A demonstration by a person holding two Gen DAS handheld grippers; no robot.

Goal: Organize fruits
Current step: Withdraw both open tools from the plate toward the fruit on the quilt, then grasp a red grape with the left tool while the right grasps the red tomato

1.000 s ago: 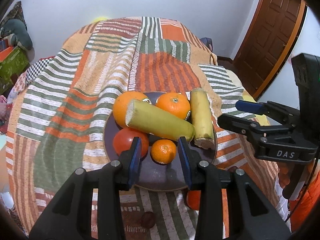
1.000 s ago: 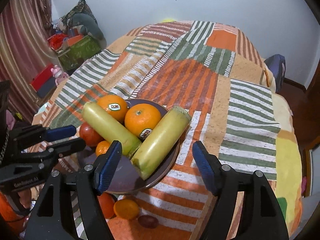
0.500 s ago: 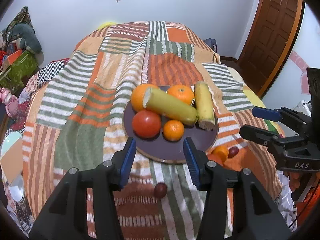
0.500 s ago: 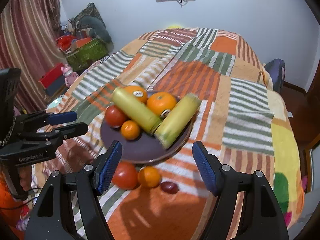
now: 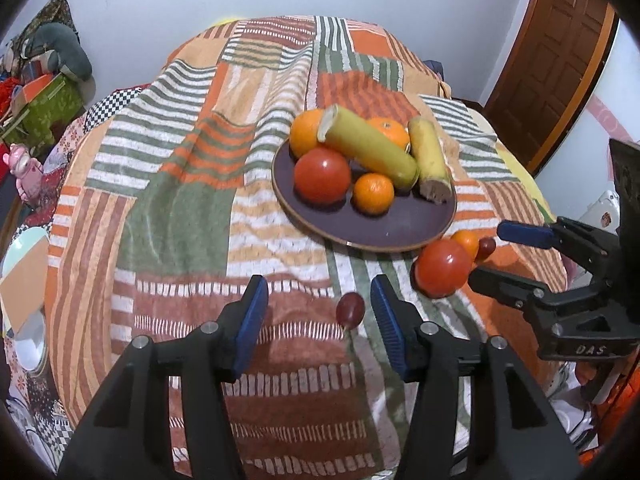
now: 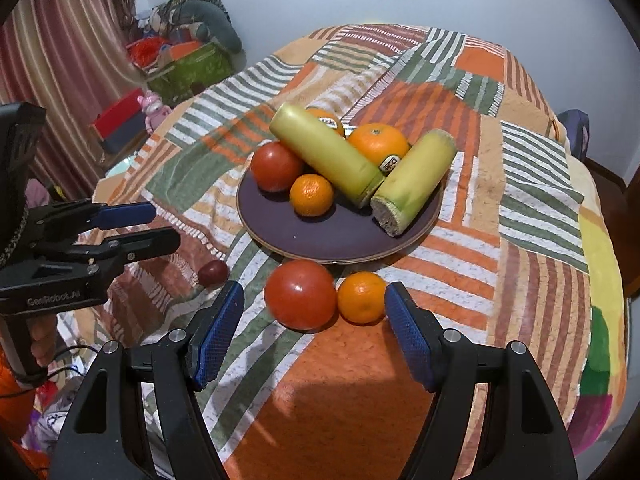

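The left gripper [image 5: 318,314] hangs over the striped bedspread [image 5: 180,184] with its jaws apart and gripping nothing; they have just been opening. A small dark red grape [image 5: 350,309] lies on the cloth between its fingertips, nearer the right one, and I cannot tell whether it touches.

Beyond it sits the dark plate [image 5: 384,228], holding a tomato [image 5: 322,175], a mandarin [image 5: 373,193], two oranges behind and two yellow-green banana pieces [image 5: 370,151] laid across them.

Just off the plate's near right rim a second tomato [image 6: 300,294] and a second mandarin [image 6: 361,297] lie side by side on the bedspread, touching or nearly so. The right gripper [image 6: 314,332] is released and empty, its jaws spread wide, with these two fruits just ahead between its fingertips; the mandarin sits close to the right fingertip.

Compared with a second ago, both grippers have drawn back from the plate: then the left one reached over the plate around the mandarin there, and the right one straddled the plate's near edge. The loose fruits were then at the bottom of the views.
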